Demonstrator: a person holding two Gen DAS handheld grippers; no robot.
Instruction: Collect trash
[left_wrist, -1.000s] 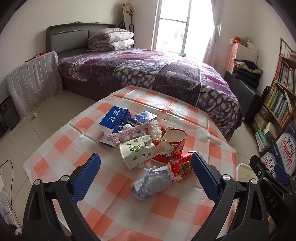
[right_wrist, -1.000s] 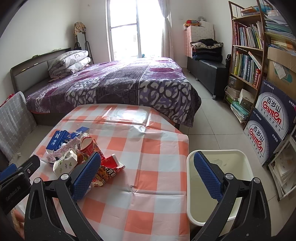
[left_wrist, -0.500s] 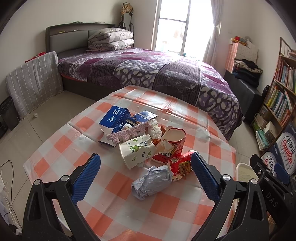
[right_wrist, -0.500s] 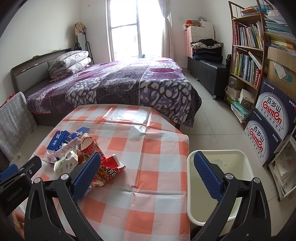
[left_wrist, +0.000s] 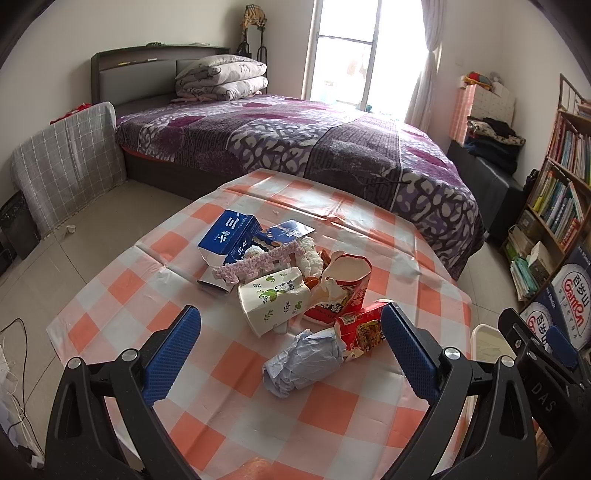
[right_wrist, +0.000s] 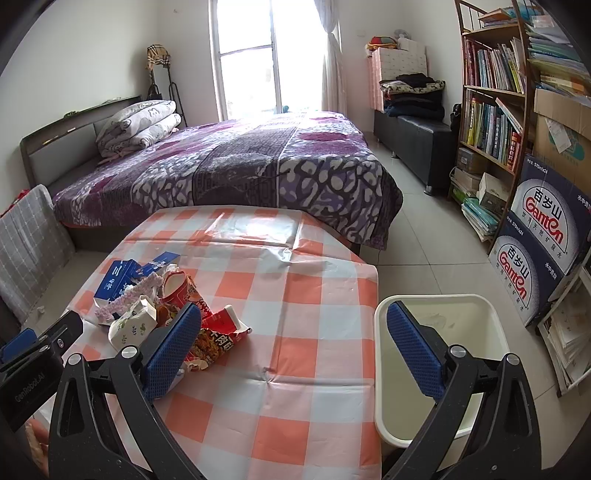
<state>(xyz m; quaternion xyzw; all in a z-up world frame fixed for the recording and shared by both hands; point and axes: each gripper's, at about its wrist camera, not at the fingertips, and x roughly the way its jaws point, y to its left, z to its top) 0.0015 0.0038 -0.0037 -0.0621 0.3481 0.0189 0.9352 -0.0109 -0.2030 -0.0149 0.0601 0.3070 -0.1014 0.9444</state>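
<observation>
Currently, from the left wrist view: left gripper (left_wrist: 288, 350) spread wide, blue pads empty, hovering above the orange-and-white checked tablecloth (left_wrist: 122, 291). Directly ahead and nearly between the pad tips, a crumpled pale blue-grey paper wad (left_wrist: 303, 362), long axis running from near left up to far right. Touching its far right end, a torn red snack packet (left_wrist: 360, 326). Just beyond, a white paper cup with green leaf print (left_wrist: 275, 299) lying on its side, mouth toward the camera, and a torn red paper tub (left_wrist: 341, 286) beside it. Farther back, a pink crocheted strip (left_wrist: 255, 262) and a dark blue carton (left_wrist: 231, 238), all bunched in one heap.

From the right wrist view: right gripper (right_wrist: 293, 350) also spread and empty, hanging over the table's right edge. Cream rectangular plastic bin (right_wrist: 495, 332) on the floor just beside that edge, partly behind the right pad, seemingly empty. Trash heap off to the left, partly hidden behind the left pad; red snack packet (right_wrist: 218, 339) its nearest piece.

Judging by layout, left gripper nearer the wad and squarely lined up; likely first pick, across its short axis.
</observation>
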